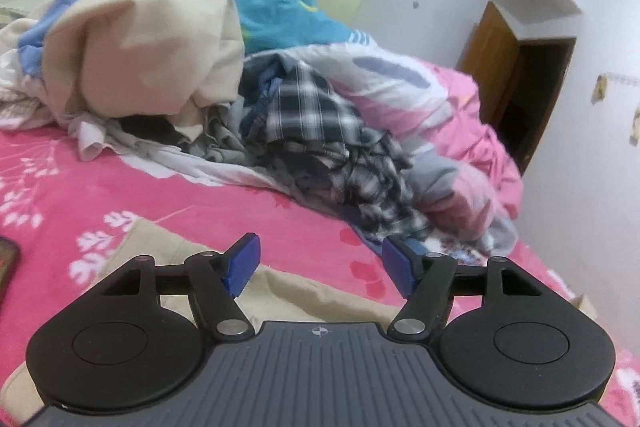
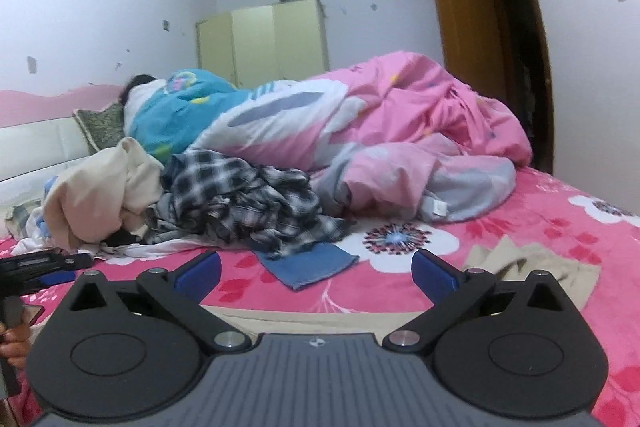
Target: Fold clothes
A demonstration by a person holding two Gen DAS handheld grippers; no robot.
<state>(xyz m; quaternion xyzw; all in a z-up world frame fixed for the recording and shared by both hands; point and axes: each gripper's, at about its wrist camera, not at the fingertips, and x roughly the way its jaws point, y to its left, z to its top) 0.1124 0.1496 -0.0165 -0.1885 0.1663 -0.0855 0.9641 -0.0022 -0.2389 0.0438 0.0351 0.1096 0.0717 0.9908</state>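
- Left wrist view: left claw (image 1: 320, 269) partly open, nothing between the blue pads, hanging over a beige garment (image 1: 280, 291) flat on the pink floral bedsheet (image 1: 160, 195).
- Clothes pile (image 1: 312, 131), plaid on top, lies beyond against a pink quilt (image 1: 440, 99); a person lies under a blue cover (image 1: 272, 7).
- Right wrist view: right claw (image 2: 316, 273) spread wide, empty, above the beige garment's edge (image 2: 300, 317).
- Denim piece (image 2: 316, 265) ahead; wardrobe (image 2: 260, 43) and brown door (image 2: 464, 27) behind.
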